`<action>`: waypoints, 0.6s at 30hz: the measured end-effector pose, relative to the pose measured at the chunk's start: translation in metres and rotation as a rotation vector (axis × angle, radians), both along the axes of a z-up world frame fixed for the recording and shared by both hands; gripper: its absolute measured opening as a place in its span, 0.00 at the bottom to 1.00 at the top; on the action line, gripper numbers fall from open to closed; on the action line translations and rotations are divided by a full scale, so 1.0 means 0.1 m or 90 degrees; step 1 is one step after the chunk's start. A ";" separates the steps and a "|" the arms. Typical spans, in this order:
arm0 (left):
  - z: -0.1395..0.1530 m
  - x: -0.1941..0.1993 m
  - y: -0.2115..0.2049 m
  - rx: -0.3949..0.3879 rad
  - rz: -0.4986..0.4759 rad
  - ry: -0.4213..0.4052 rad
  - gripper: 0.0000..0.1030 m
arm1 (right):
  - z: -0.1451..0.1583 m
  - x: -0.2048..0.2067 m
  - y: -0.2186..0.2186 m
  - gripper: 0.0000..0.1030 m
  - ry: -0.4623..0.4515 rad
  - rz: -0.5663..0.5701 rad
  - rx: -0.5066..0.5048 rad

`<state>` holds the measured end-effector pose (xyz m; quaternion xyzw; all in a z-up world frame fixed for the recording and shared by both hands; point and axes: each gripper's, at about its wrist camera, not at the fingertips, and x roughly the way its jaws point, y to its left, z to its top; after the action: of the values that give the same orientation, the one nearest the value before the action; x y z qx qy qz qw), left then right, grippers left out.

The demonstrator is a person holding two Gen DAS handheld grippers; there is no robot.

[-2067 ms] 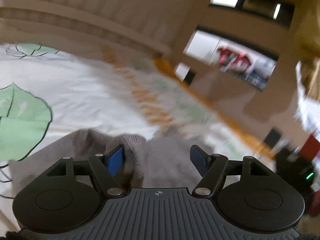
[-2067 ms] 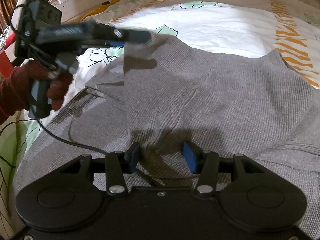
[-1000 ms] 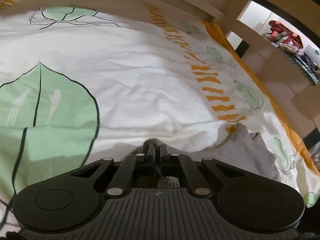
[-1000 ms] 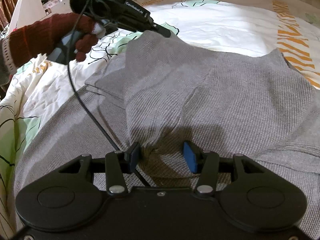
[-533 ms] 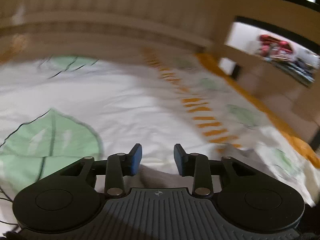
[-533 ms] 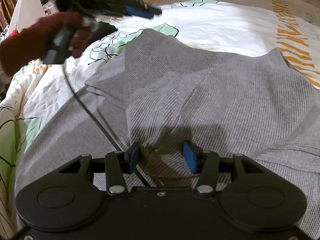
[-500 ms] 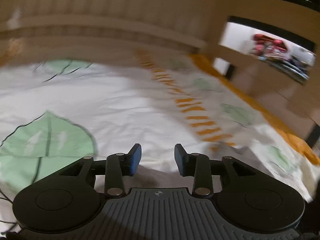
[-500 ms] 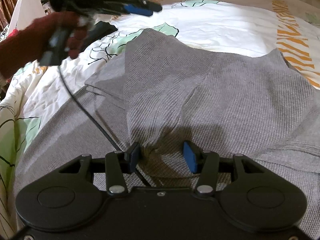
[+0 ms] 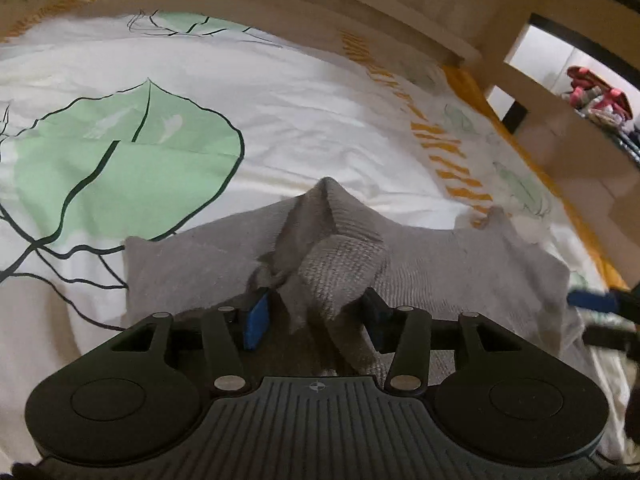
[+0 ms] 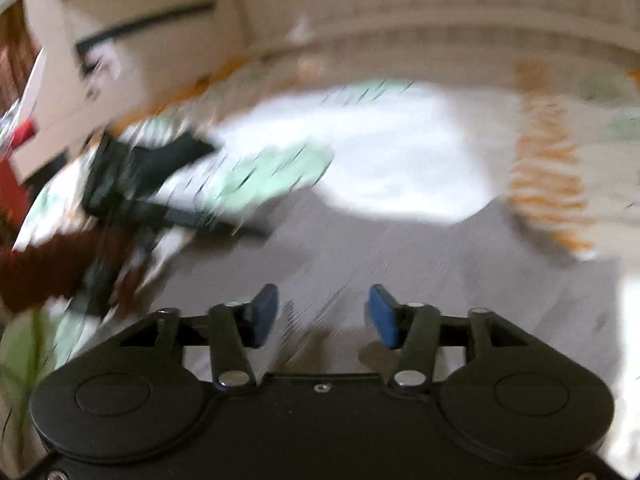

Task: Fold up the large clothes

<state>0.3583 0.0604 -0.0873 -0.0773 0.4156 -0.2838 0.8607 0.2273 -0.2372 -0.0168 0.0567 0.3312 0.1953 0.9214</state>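
Observation:
A large grey knit garment (image 9: 440, 248) lies on the bed, partly folded, with a raised fold (image 9: 332, 236) peaked in the middle. My left gripper (image 9: 316, 316) is open, its blue-padded fingers on either side of that raised fold, apart from it. In the blurred right wrist view the garment (image 10: 400, 248) spreads below my right gripper (image 10: 324, 312), which is open and empty above it. The left gripper (image 10: 160, 196) and a red sleeve (image 10: 44, 272) show at that view's left. A blue fingertip (image 9: 592, 300) of the right gripper shows at the left view's right edge.
The bed sheet (image 9: 280, 120) is white with green leaf prints (image 9: 124, 160) and orange stripes (image 9: 440, 140). A beige headboard (image 9: 360, 8) runs along the far side. Wooden shelving (image 9: 580, 120) stands to the right of the bed.
My left gripper came back down over the garment and opened wider around the raised fold. My right gripper lifted off the cloth and is moving fast, blurring its view.

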 end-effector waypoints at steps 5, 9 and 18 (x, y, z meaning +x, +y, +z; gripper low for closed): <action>-0.05 -0.02 -0.02 -0.001 0.006 -0.003 0.48 | -0.33 0.17 -0.55 0.70 0.073 -0.138 -0.004; -0.05 -0.06 -0.02 -0.010 0.012 -0.011 0.51 | -0.47 0.17 -0.84 0.65 0.102 -0.187 0.041; 0.38 -0.72 0.17 -0.021 0.073 -0.043 1.00 | -0.17 -0.02 -0.81 0.88 0.064 -0.202 0.055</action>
<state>0.2862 0.0776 -0.0494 -0.1057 0.3768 -0.2434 0.8875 0.2248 -0.3187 -0.0340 0.1578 0.3551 0.0581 0.9196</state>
